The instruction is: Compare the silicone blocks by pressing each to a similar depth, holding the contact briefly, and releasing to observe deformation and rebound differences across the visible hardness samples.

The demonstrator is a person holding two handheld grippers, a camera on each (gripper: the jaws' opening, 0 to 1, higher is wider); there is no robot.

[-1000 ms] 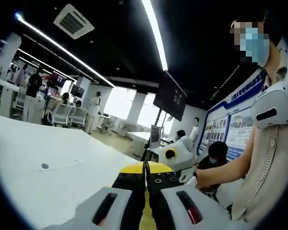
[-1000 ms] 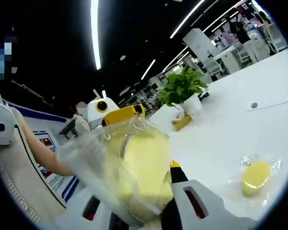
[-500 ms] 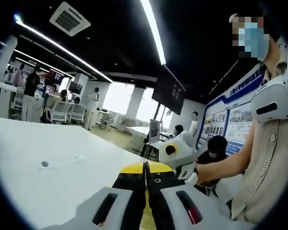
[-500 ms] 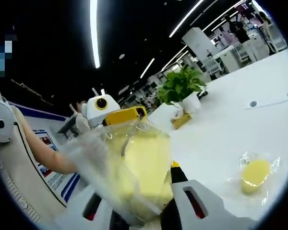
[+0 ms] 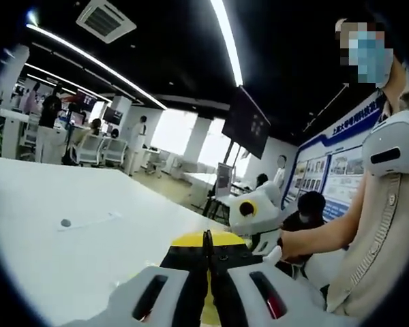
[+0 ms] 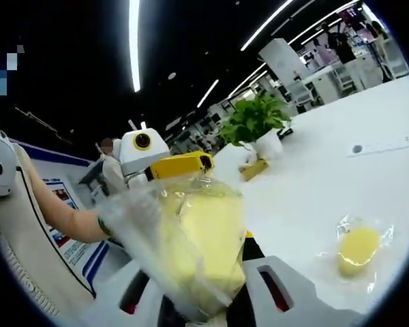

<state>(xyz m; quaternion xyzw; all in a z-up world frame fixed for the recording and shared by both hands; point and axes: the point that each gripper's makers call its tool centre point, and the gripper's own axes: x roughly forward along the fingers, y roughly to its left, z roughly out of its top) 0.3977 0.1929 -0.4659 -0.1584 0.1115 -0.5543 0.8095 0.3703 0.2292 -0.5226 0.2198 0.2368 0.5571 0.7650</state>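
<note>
My right gripper [image 6: 206, 262] is shut on a pale yellow silicone block in a crinkled clear bag [image 6: 203, 235], held up above the white table [image 6: 307, 204]. My left gripper comes in from the left, and its yellow front [image 6: 180, 165] sits at the top edge of that bag. Whether it touches the bag is unclear. A second yellow block in a clear bag [image 6: 358, 246] lies on the table at the right. In the left gripper view my left gripper [image 5: 206, 246] has its black fingers pressed together. The right gripper's white body [image 5: 253, 212] sits just beyond them.
A potted plant [image 6: 259, 126] and a small yellow box [image 6: 254, 170] stand further back on the table. A cable port [image 5: 67, 223] sits in the tabletop. The person's beige sleeve [image 5: 375, 238] is at the right. People and desks stand far behind.
Both views have shifted slightly with the hands. The bagged block stays in my right gripper and my left jaws stay shut.
</note>
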